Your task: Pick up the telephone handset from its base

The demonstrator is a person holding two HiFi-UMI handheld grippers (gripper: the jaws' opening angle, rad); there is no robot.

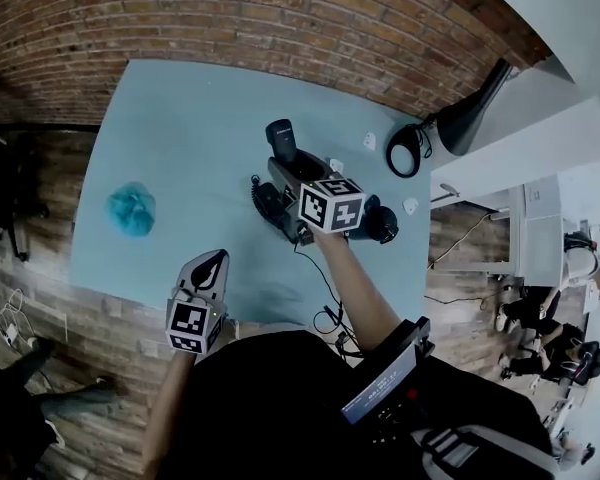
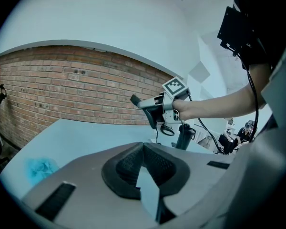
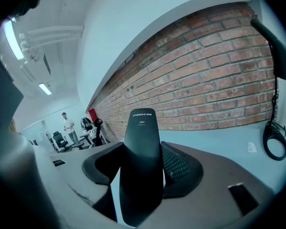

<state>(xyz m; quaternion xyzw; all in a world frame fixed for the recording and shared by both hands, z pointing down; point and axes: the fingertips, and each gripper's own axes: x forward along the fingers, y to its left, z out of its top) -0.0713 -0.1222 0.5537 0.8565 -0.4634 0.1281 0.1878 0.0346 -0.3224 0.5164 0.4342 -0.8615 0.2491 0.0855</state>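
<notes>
On my right gripper [image 3: 143,162] the pads clamp the black handset [image 3: 142,128] upright, brick wall [image 3: 214,80] behind. Only the left gripper view shows me it held clear above the blue table [image 2: 81,132], past my left gripper [image 2: 143,148], pads closed on nothing; the head view shows the base [image 1: 271,204] beneath.

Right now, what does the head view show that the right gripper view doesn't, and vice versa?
Only the head view: the teal puff on the table and the left gripper. Only the right gripper view: a person standing far off. Both: the handset clamped in the right gripper, the brick wall and the cable loop.
</notes>
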